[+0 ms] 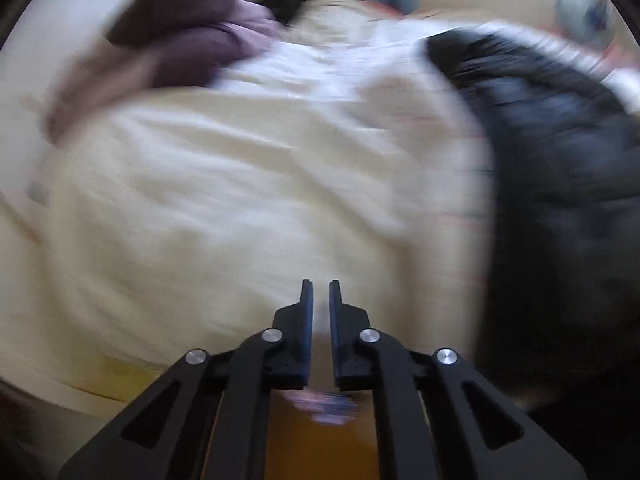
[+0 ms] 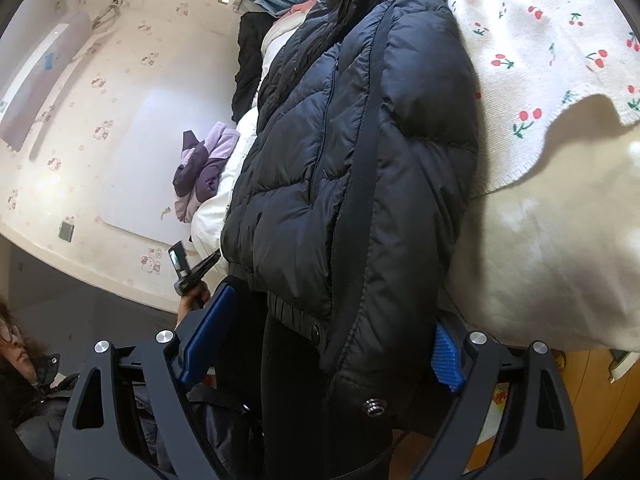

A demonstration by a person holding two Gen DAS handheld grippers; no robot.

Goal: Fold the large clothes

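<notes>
A black puffer jacket lies lengthwise on the bed, its ribbed hem toward me. My right gripper stands open with blue pads wide apart, and the hem and lower front of the jacket lie between the jaws. The left pad stands clear of the cloth. In the blurred left wrist view the left gripper is shut with nothing in it, over cream bedding, and the jacket lies to its right. A hand holds this left gripper beside the jacket's hem.
A purple jacket and a black garment lie further up the bed by the patterned wall. A white cherry-print blanket covers the bed's right side. A person's head is at lower left. The wooden bed edge shows below.
</notes>
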